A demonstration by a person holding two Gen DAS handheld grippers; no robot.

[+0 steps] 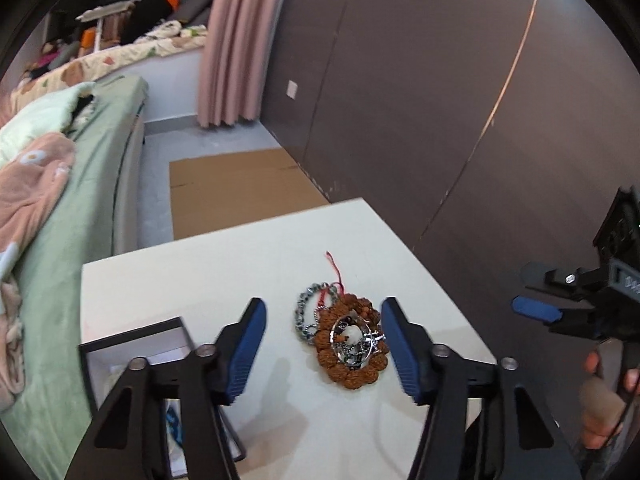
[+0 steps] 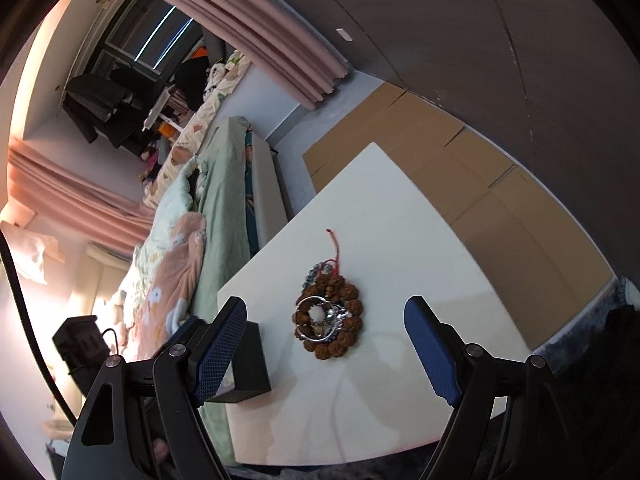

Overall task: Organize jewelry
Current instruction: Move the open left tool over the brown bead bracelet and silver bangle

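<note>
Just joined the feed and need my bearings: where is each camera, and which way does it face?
Left wrist: on the left gripper, looking down at the jewelry pile on the white table; right gripper and a hand at right.
Right wrist: on the right gripper, tilted view of the same pile.
Shared: pile, table, black box, bed.

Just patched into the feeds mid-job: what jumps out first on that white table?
The eye goes to the jewelry pile in the middle of the white table: a ring of knobbly brown beads with silver pieces heaped inside it, a grey bead strand and a red cord trailing off its far side. An open black box sits at the table's near left corner. The left hand-held gripper and right hand-held gripper both frame the pile, open and empty.
</note>
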